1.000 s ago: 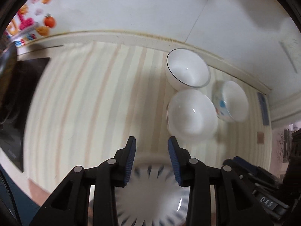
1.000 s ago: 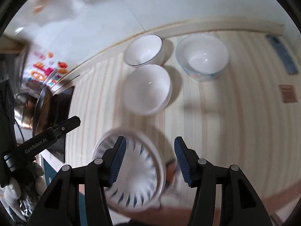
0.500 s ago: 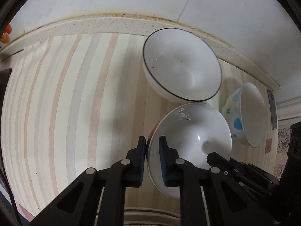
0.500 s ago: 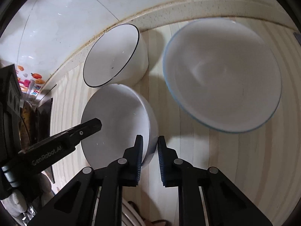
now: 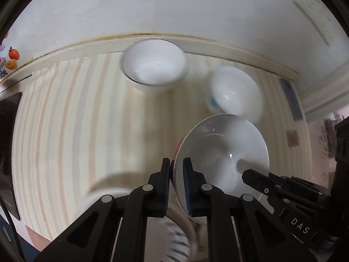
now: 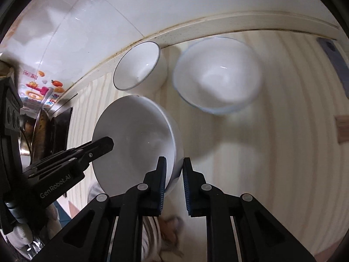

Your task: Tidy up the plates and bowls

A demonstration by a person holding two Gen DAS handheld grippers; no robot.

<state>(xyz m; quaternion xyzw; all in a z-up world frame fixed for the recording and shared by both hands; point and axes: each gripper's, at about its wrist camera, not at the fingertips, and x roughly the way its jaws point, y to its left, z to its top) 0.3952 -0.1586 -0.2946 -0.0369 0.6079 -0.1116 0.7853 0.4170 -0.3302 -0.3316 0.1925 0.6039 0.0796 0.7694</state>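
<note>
Two black grippers with blue-lined tips hold one plain white bowl [image 5: 222, 152] between them above a counter [image 5: 87, 120] covered in pale cream, peach and grey stripes. The left gripper [image 5: 176, 174] is clamped narrowly on the bowl's left rim, with one tip inside the bowl and one outside. The right gripper [image 6: 173, 174] is clamped narrowly on the opposite rim in the same way, so each camera sees the other gripper reaching in from the far side of the bowl. The bowl looks lifted clear of the counter and tilted, though blur makes this hard to confirm. Behind it, against the raised back edge of the counter and the white tiled wall [image 6: 98, 21], stands a white bowl with a thin dark rim [image 6: 139, 65]. Just beside that, to its right, stands a wider white bowl with a blue edge [image 6: 218, 76] and blue markings on its outside. Below the grippers, at the near edge of the counter, part of a white plate with dark blue stripes [image 5: 174, 240] shows, blurred. Colourful stickers [image 6: 43, 89] are on the wall at the far left.
</note>
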